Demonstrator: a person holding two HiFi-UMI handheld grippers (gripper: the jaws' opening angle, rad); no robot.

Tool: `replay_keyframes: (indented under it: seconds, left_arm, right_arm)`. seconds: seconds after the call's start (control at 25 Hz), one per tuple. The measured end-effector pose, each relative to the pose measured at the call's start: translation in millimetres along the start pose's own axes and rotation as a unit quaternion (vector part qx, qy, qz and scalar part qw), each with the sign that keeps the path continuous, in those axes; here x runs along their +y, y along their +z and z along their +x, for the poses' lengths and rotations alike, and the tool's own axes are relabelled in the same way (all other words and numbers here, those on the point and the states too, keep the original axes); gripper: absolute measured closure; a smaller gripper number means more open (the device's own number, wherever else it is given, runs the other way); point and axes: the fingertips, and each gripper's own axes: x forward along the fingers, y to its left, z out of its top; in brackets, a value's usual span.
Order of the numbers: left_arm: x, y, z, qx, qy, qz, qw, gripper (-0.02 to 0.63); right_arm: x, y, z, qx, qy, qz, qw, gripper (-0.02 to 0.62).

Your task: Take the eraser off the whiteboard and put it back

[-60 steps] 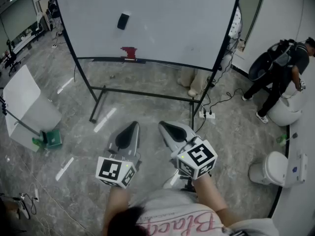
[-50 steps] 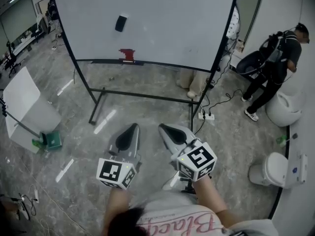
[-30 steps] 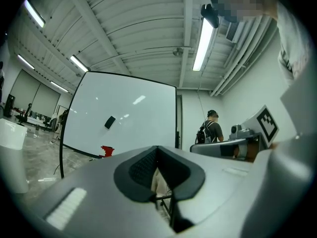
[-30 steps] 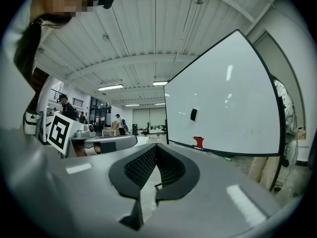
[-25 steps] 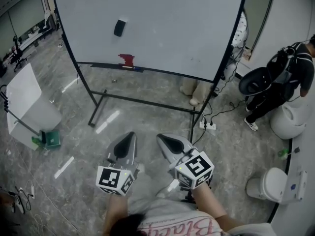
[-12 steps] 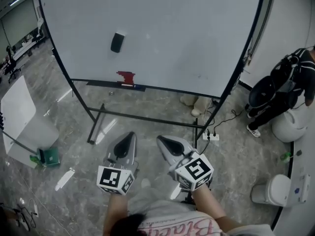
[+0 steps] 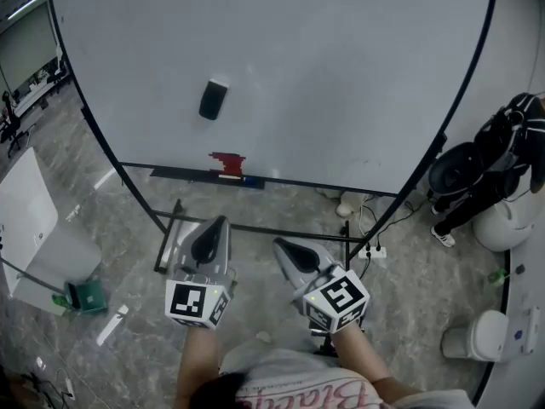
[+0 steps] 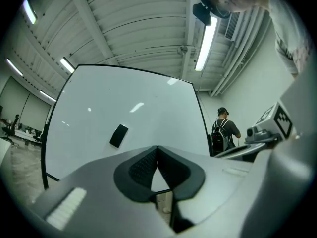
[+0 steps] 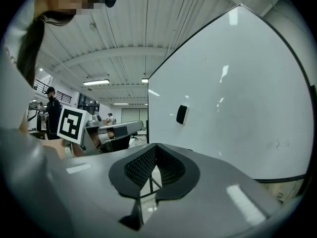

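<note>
Black eraser (image 7: 213,100) stuck on whiteboard (image 7: 358,83), above and ahead of left gripper (image 7: 218,225) and right gripper (image 7: 281,245), both pressed together, empty; approach step, next calls for spreading jaws around it.

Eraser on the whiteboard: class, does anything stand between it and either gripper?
Nothing visible does. The eraser sits on the whiteboard, with only open air between it and the left gripper and right gripper, both shut.

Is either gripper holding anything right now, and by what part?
Nothing is held. The left gripper and right gripper are both shut and empty; the eraser sits on the whiteboard, untouched.
</note>
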Motion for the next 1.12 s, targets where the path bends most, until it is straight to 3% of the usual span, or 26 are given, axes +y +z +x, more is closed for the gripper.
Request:
replay_keyframes:
  seconds: [0.12, 0.2, 0.44, 0.64, 0.88, 1.12]
  left_arm:
    - [23, 3, 24, 0.001, 0.011, 0.007, 0.9999, 0.606]
    - [36, 7, 42, 0.002, 0.012, 0.023, 0.9997, 0.555]
    - [78, 7, 104, 0.041, 0.031, 0.106, 0.993, 0.441]
    - [114, 15, 159, 0.055, 0.057, 0.167, 0.9827, 0.426]
    - [147, 18, 209, 0.067, 0.08, 0.196, 0.975, 0.385]
    - [163, 11, 239, 0.084, 0.075, 0.201, 0.9731, 0.377]
  right_arm:
    - [-11, 1, 16, 0.003, 0.006, 0.004, 1.0, 0.594]
    - [-19, 2, 29, 0.003, 0.009, 0.006, 1.0, 0.594]
    - [-61, 8, 67, 0.008, 0.01, 0.008, 1.0, 0.594]
    - [-90, 27, 101, -0.008, 0.037, -0.009, 0.999, 0.594]
    - [-115, 34, 132, -0.007, 0.062, -0.018, 0.998, 0.594]
    - [-124, 37, 157, -0.004, 0.074, -0.023, 0.997, 0.594]
